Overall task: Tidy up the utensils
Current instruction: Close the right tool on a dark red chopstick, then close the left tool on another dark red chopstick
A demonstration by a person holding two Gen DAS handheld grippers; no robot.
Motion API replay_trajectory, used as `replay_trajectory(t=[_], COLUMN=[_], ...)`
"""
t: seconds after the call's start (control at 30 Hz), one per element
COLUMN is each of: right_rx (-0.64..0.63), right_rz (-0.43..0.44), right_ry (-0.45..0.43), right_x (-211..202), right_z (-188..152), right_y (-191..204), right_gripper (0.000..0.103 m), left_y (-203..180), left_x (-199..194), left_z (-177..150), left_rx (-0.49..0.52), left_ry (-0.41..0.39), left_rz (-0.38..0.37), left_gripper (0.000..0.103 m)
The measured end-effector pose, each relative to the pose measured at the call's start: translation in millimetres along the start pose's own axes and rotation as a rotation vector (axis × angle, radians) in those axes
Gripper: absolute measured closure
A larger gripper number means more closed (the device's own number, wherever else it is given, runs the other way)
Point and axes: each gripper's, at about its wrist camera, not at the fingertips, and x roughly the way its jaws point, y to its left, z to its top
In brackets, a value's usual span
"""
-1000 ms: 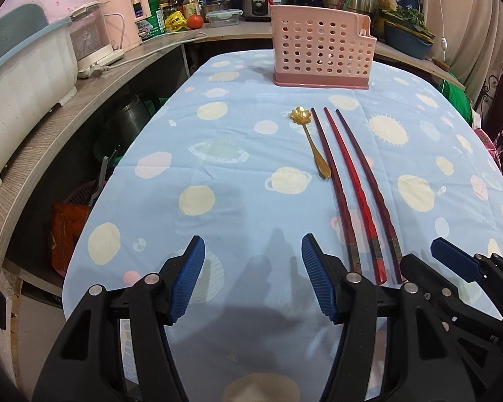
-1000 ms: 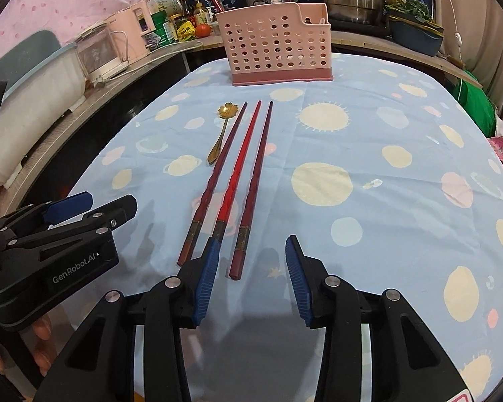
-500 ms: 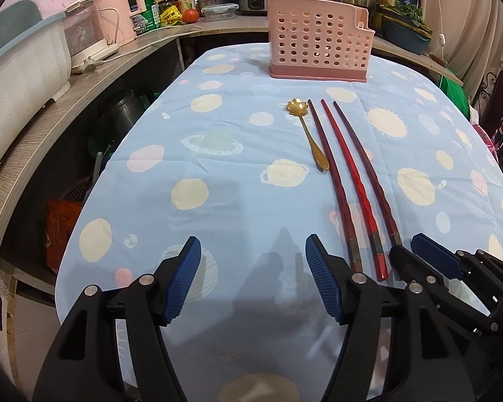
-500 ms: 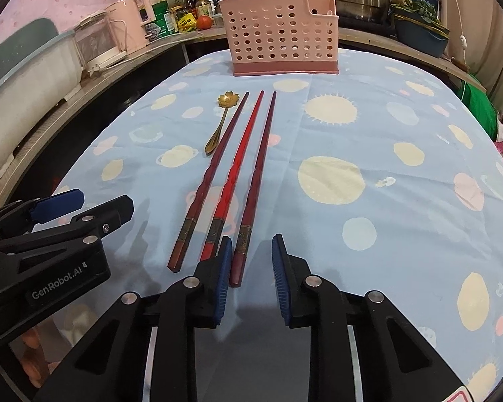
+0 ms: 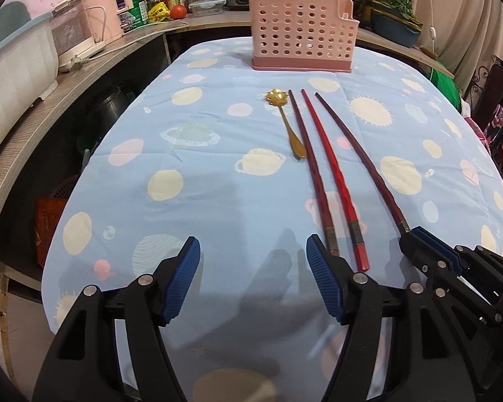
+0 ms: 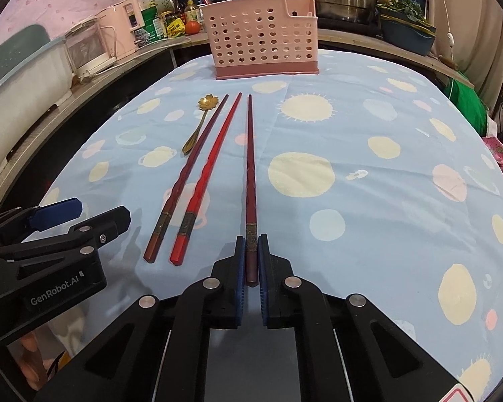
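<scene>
The pink basket (image 6: 263, 38) stands at the far end of the table (image 6: 369, 201), its inside hidden; nearer than it lie two chopsticks (image 6: 204, 177) and a gold spoon (image 6: 198, 124). The right gripper (image 6: 250, 261) pinches the butt of a third chopstick (image 6: 250, 167), which looks stiff, light and slick, likely to pivot when held so far back. The left gripper (image 5: 251, 281) hangs spread and empty, nearest the leftmost chopstick's butt, which its own finger partly covers.

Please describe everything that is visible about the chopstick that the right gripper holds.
The dark red chopstick is long and slim, seemingly lacquered wood, with a brassy patterned band near its thick end. It points toward the pink utensil basket. The right gripper is shut on its thick end, blue pads on both sides. It sits apart from the two other chopsticks; its tip appears to lie on the tablecloth.
</scene>
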Motion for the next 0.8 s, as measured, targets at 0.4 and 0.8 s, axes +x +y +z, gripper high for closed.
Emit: replay_trajectory(t=[0.4,0.8], right_rx=[0.055,0.056], right_rz=[0.013,0.013], right_ry=[0.004,0.004], right_x=[-3,-3], right_z=[-2,-1], right_y=[-17,-16], right_gripper=[0.096,0.096], left_y=[-15,-18], left_x=[14,15], left_z=[0,-1], left_rx=[-0.004,0.011], left_ry=[0.034,0.024], left_rz=[-0.070,-0.063], left_gripper=[0.038,0.059])
